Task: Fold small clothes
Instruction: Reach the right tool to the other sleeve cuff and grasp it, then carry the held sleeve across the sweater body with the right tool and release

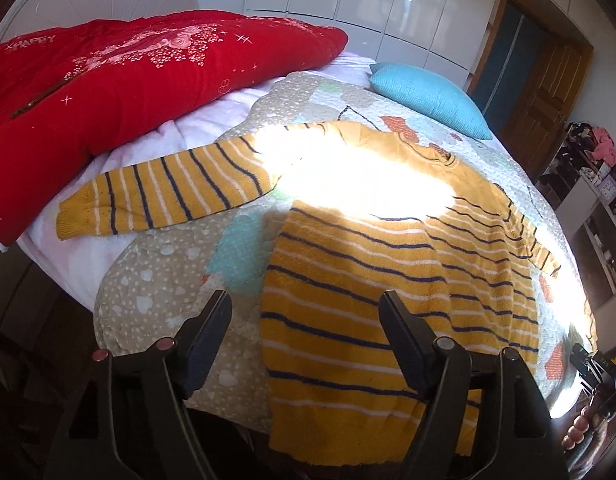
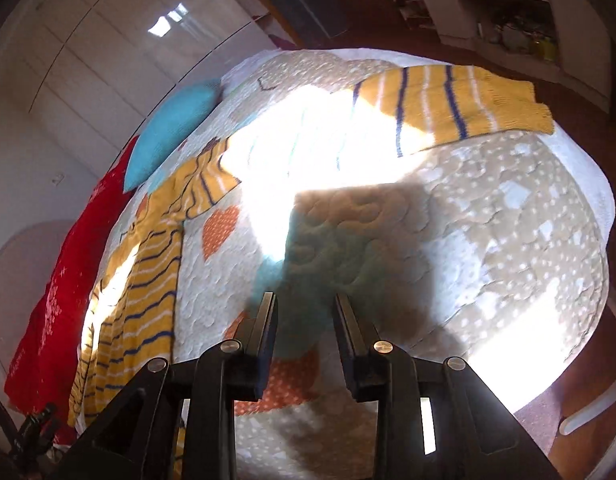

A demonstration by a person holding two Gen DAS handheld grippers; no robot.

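A yellow striped sweater (image 1: 372,264) lies spread flat on the quilted bed (image 1: 167,280), sleeves extended. The left tongs (image 1: 305,308) stand wide apart over its near hem, gripping nothing. The right tongs (image 2: 305,312) are narrowly parted above bare quilt, empty.

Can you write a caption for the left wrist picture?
Open left gripper above a striped yellow sweater spread flat on the quilted bed.
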